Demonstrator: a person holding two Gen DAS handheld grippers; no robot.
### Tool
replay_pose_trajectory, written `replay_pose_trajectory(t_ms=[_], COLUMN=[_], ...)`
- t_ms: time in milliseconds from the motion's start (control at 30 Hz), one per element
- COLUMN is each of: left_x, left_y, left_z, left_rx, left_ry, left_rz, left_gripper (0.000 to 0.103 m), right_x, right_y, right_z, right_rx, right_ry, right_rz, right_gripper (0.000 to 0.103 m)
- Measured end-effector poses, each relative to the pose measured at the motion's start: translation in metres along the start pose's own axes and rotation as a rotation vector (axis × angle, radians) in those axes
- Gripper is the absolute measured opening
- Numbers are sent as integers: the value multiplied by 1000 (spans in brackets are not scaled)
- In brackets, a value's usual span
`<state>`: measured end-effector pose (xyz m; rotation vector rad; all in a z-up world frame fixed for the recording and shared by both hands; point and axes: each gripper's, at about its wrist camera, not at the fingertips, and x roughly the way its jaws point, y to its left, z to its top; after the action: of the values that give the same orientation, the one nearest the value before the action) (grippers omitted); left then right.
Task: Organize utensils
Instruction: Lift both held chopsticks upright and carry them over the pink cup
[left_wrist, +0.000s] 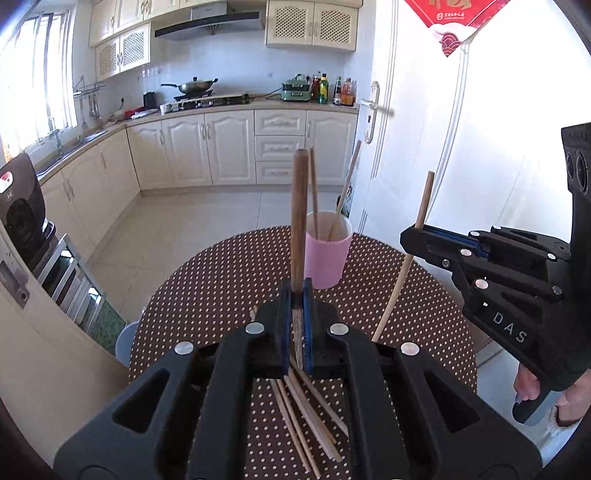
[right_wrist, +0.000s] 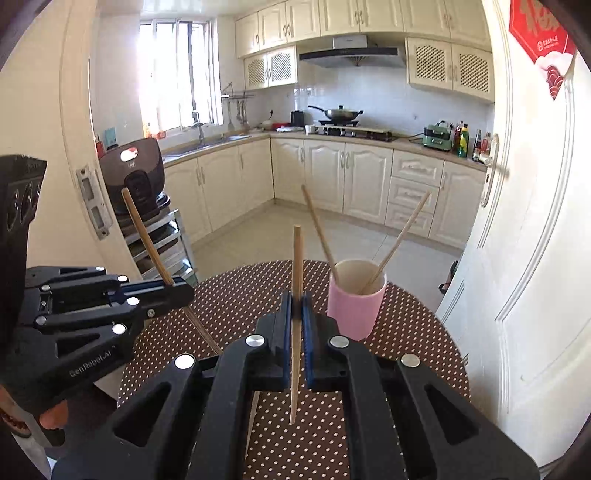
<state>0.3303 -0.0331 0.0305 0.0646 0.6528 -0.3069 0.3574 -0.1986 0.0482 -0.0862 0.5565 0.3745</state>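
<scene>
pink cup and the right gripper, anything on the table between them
Nothing: in the right wrist view only bare dotted tablecloth lies between the right gripper and the pink cup.

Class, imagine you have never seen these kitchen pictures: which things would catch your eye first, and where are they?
First, the two black claws: the left claw clamps a dark wooden chopstick upright, and the right claw clamps a lighter chopstick. Next, the pink cup on the polka-dot table, already holding two chopsticks. More loose chopsticks lie on the table beneath the left claw.

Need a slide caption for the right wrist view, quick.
Right gripper holds a chopstick upright near the pink cup; left gripper holds another.
</scene>
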Motion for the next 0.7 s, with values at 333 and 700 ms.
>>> replay_pose_trajectory(t_ms=[333, 700], left_x=[12, 26], left_y=[-30, -44], left_z=[38, 77], left_rx=[-8, -26], left_ry=[-147, -354], left_rz=[-42, 3], left_gripper=[5, 5], right_x=[-10, 1], right_y=[-31, -59], right_z=[27, 43], right_rx=[27, 72], right_ry=[-147, -313], right_rz=[-96, -166], right_gripper=[4, 4])
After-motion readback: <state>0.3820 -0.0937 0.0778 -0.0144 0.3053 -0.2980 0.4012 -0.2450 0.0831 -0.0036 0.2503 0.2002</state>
